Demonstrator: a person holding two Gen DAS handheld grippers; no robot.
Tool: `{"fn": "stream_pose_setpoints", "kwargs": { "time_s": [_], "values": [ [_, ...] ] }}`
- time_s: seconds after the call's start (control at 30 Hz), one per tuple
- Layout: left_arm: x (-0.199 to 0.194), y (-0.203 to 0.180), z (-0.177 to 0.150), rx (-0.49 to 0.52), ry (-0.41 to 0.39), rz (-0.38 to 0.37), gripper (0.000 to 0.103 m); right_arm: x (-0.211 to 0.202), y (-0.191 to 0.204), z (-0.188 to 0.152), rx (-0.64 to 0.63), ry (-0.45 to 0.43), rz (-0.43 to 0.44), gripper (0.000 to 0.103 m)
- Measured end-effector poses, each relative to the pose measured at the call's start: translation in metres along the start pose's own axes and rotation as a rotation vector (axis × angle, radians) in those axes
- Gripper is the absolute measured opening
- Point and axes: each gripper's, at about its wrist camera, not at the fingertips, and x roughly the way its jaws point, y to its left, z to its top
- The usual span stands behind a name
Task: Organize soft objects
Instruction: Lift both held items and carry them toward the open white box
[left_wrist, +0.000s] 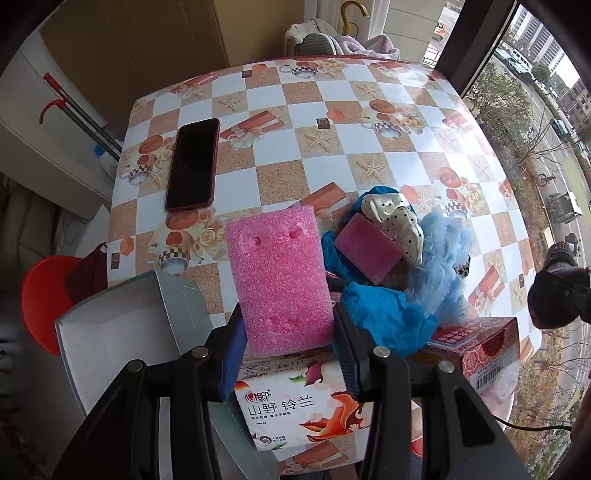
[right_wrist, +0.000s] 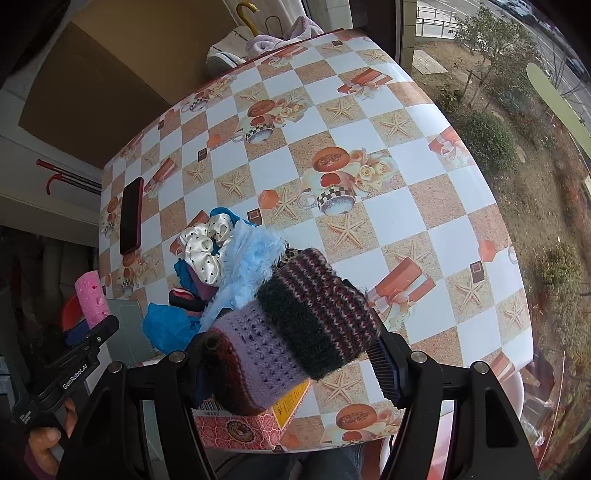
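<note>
My left gripper is shut on a pink foam block and holds it upright above a tissue pack, right of an open grey box. The block also shows in the right wrist view. My right gripper is shut on a striped knitted piece and holds it above the table's near edge. It shows at the right edge of the left view. A pile of soft things lies between: a small purple sponge, a dotted white satin scrunchie, blue fluffy fabric and blue crinkled cloth.
A dark phone lies on the checkered tablecloth at far left. A red patterned box sits at the near edge. A red stool stands left of the table. A window lies to the right.
</note>
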Motion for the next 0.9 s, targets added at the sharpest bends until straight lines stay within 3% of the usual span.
{"fn": "stream_pose_setpoints", "kwargs": {
  "time_s": [0.43, 0.9],
  "values": [
    [-0.035, 0.022, -0.044, 0.022, -0.044, -0.007, 0.049, -0.028, 0.056, -0.041, -0.08, -0.043, 0.009, 0.07],
    [-0.046, 0.084, -0.093, -0.081, -0.038, 0.022, 0.049, -0.025, 0.131, -0.08, -0.233, -0.006, 0.033, 0.07]
  ]
}}
